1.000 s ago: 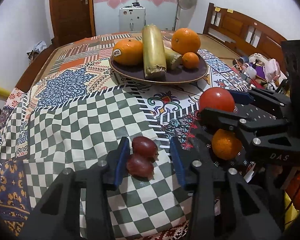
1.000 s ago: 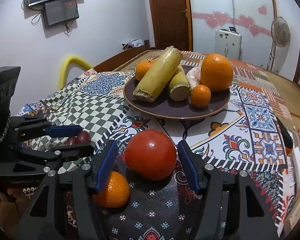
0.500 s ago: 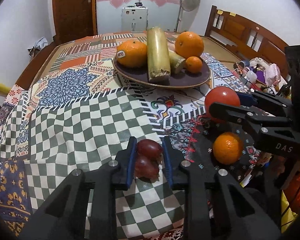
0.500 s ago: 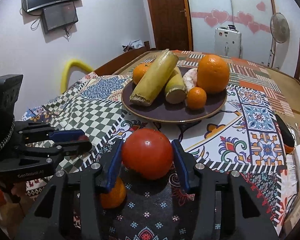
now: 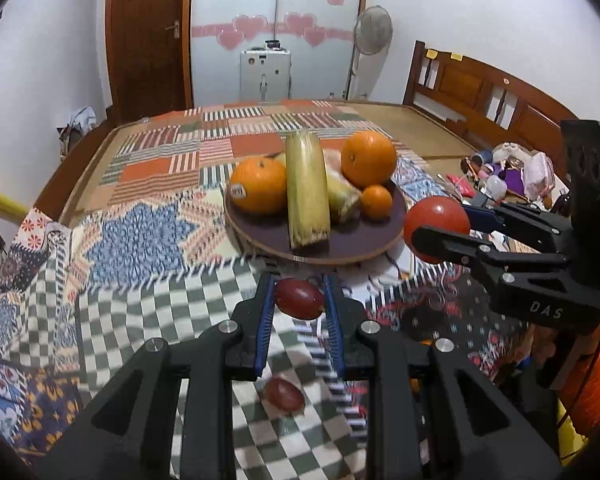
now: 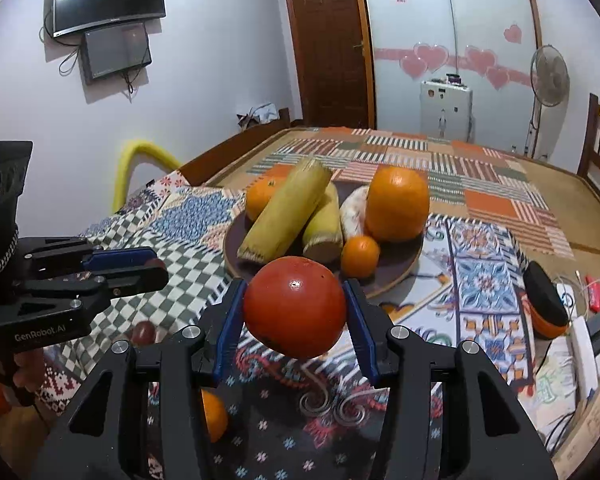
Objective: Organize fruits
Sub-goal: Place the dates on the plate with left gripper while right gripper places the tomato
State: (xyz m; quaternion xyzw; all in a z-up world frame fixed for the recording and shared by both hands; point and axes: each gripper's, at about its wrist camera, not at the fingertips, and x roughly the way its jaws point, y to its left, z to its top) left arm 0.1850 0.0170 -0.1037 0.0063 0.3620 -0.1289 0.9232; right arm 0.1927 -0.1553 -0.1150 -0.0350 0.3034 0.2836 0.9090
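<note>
My left gripper (image 5: 299, 298) is shut on a dark red grape (image 5: 300, 298) and holds it above the checked cloth; a second grape (image 5: 284, 394) lies on the cloth below. My right gripper (image 6: 296, 308) is shut on a red tomato (image 6: 295, 306), lifted off the table; it also shows in the left wrist view (image 5: 436, 226). The brown plate (image 5: 352, 242) ahead holds two oranges, a small mandarin (image 5: 376, 201) and sugarcane pieces (image 5: 306, 190). A small orange (image 6: 214, 416) lies on the cloth under my right gripper.
A patchwork cloth (image 5: 140, 236) covers the table. Clutter, cables and a black-orange object (image 6: 544, 300) lie at the right edge. A wooden bed frame (image 5: 480, 88), a fan and a door stand behind.
Both grippers rose from the table and moved toward the plate. My left gripper lifted one grape; the other stayed on the cloth. My right gripper lifted the tomato.
</note>
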